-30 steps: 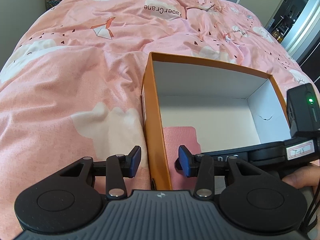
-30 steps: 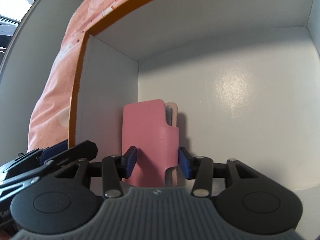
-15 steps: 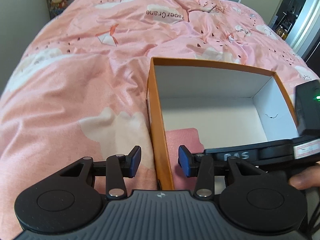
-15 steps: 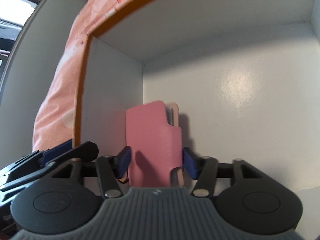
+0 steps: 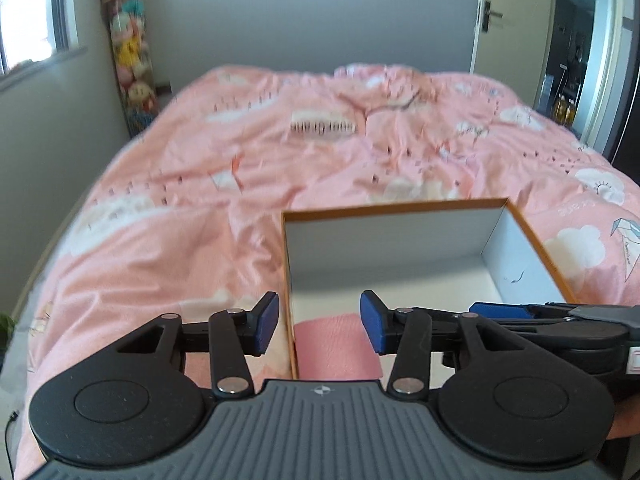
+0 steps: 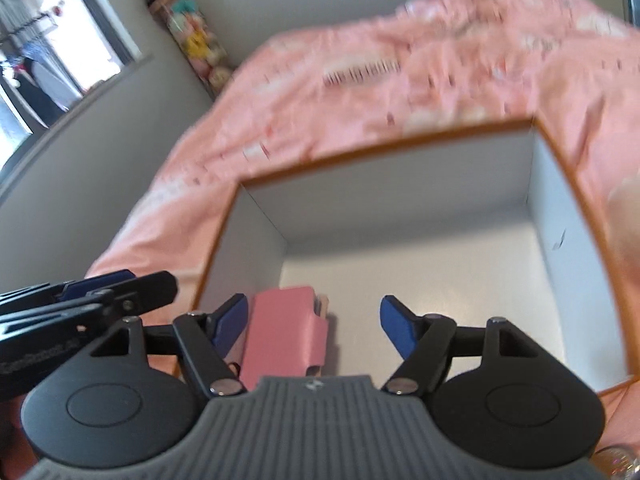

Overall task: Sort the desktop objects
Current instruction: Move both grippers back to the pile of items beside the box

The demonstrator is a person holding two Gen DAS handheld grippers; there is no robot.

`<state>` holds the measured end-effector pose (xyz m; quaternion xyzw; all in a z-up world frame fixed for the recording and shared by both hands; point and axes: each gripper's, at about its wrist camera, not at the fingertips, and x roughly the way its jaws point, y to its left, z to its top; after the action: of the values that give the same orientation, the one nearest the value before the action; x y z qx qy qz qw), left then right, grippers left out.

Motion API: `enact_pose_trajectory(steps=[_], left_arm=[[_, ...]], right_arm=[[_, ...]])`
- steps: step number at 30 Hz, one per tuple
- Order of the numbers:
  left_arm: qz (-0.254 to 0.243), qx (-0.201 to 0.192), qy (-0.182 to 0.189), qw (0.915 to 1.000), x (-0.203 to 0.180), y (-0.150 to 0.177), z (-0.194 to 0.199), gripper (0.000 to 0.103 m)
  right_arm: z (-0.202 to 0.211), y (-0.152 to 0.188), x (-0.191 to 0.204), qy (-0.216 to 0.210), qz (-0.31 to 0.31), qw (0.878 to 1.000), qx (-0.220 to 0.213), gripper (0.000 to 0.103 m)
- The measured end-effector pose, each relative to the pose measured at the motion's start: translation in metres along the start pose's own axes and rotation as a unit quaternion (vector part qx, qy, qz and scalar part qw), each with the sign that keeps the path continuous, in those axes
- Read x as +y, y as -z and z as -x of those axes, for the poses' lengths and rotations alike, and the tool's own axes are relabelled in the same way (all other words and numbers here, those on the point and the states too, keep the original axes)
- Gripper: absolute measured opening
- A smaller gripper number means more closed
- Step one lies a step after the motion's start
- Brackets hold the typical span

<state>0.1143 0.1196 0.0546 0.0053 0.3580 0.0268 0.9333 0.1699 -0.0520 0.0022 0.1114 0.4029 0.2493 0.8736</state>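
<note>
An orange box (image 5: 396, 205) with a white inside stands on the pink bed. A pink case (image 5: 336, 344) lies in its near left corner, also in the right wrist view (image 6: 286, 332). My left gripper (image 5: 319, 316) straddles the box's left wall (image 5: 286, 280); its jaws are opening and the pads do not touch the wall. My right gripper (image 6: 314, 318) hangs wide open over the box, clear of the case, which lies under its left finger. Each gripper shows at the edge of the other's view (image 5: 500, 312) (image 6: 100, 284).
The pink duvet (image 5: 200, 220) spreads around the box on all sides. A column of stuffed toys (image 5: 128, 52) hangs in the far left corner beside a window. A door (image 5: 516, 20) stands at the far right. A wrist (image 6: 616, 460) shows at the bottom right.
My right gripper let go of the pink case and opened wide; the case stays in the box. Both grippers rose and drew back, and the left jaws widened slightly.
</note>
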Motion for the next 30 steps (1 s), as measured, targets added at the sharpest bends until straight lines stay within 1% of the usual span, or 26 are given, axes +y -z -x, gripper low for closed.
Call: enact_pose_trajectory(steps=[4, 7, 10, 13, 17, 19, 20, 24, 28, 30], left_arm=[[-0.011, -0.015, -0.001, 0.9998, -0.015, 0.005, 0.021, 0.053], [-0.019, -0.016, 0.018, 0.9995, -0.025, 0.010, 0.038, 0.053], [-0.020, -0.010, 0.044, 0.9988, -0.034, 0.018, 0.050, 0.053], [-0.024, 0.006, 0.070, 0.9972, -0.044, 0.031, 0.055, 0.053], [-0.034, 0.039, 0.092, 0.9945, -0.058, 0.051, 0.053, 0.053], [-0.034, 0.050, 0.102, 0.9929, -0.065, 0.060, 0.052, 0.053], [-0.034, 0.055, 0.111, 0.9917, -0.069, 0.065, 0.052, 0.053], [-0.029, 0.080, 0.159, 0.9836, -0.088, 0.075, 0.046, 0.053], [-0.027, 0.108, 0.181, 0.9772, -0.107, 0.077, 0.031, 0.053], [-0.025, 0.121, 0.189, 0.9741, -0.114, 0.078, 0.021, 0.053]], right_arm=[[0.030, 0.005, -0.003, -0.019, 0.039, 0.999, -0.026, 0.069], [0.051, 0.008, -0.007, -0.043, 0.095, 0.994, -0.023, 0.069], [0.074, 0.011, -0.022, -0.054, 0.118, 0.991, -0.026, 0.070], [0.094, 0.015, -0.047, -0.047, 0.116, 0.992, -0.021, 0.070], [0.119, 0.026, -0.081, -0.037, 0.092, 0.995, -0.010, 0.070], [0.124, 0.033, -0.098, -0.018, 0.074, 0.997, 0.007, 0.066], [0.126, 0.039, -0.105, -0.008, 0.067, 0.998, 0.015, 0.062], [0.130, 0.065, -0.134, 0.035, 0.042, 0.997, 0.054, 0.057], [0.128, 0.089, -0.148, 0.045, 0.040, 0.994, 0.089, 0.055], [0.125, 0.099, -0.150, 0.046, 0.043, 0.993, 0.101, 0.050]])
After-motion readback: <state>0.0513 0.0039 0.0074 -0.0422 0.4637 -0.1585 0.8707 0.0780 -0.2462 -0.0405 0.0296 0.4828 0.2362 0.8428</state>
